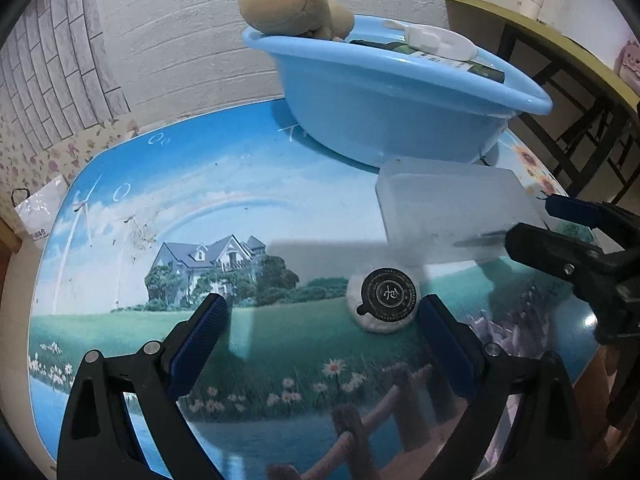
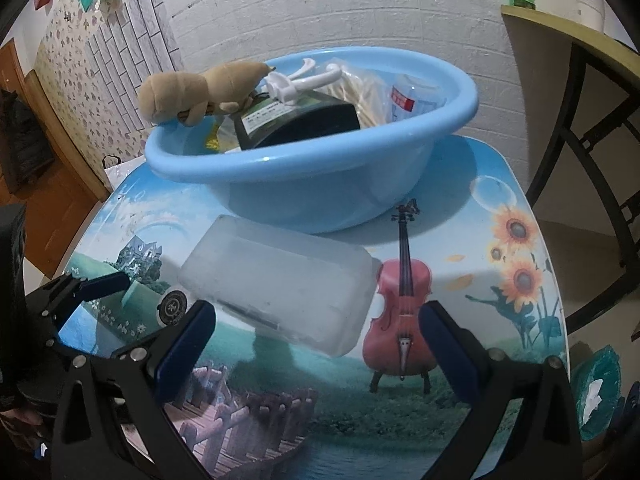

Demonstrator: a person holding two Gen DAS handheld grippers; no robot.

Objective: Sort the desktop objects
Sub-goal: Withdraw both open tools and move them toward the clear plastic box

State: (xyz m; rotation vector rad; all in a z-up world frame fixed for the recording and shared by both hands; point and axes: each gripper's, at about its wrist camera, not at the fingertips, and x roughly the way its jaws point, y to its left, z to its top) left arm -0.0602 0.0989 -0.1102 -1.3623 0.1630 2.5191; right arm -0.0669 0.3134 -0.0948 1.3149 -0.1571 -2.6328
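1. Sorting is mostly done, judging by the layout: the blue basin (image 2: pixel 312 168) at the far side of the table (image 2: pixel 460 360) is already holding a plush toy (image 2: pixel 192 88), a white plastic piece (image 2: pixel 296 80), a dark box (image 2: pixel 296 120) and a bottle (image 2: pixel 416 98).
2. Two things are sitting loose on the table: a frosted plastic box (image 2: pixel 280 280) near the basin, and a small round disc (image 1: pixel 387 295) on its white pad, just left of the box on the near side.
3. The left gripper (image 1: pixel 322 334) is hovering low with jaws spread wide and empty; the disc is lying just inside its right finger, not centred.
4. The right gripper (image 2: pixel 316 344) is also gaping and empty, with the near edge of the frosted box sitting between its fingers.
5. Step in hand, my read: the left one is going for the disc, the right one for the box.
6. Doing it well: shifting the left gripper right so the disc is centred between the pads, then lowering until the tips are nearly touching the table before closing, since the disc is flat.
7. The box looks wide and slick, so the right gripper should be taking it across the short side.
8. Risk: the two grippers are working close together near the box's left end, so moving one at a time is safer.
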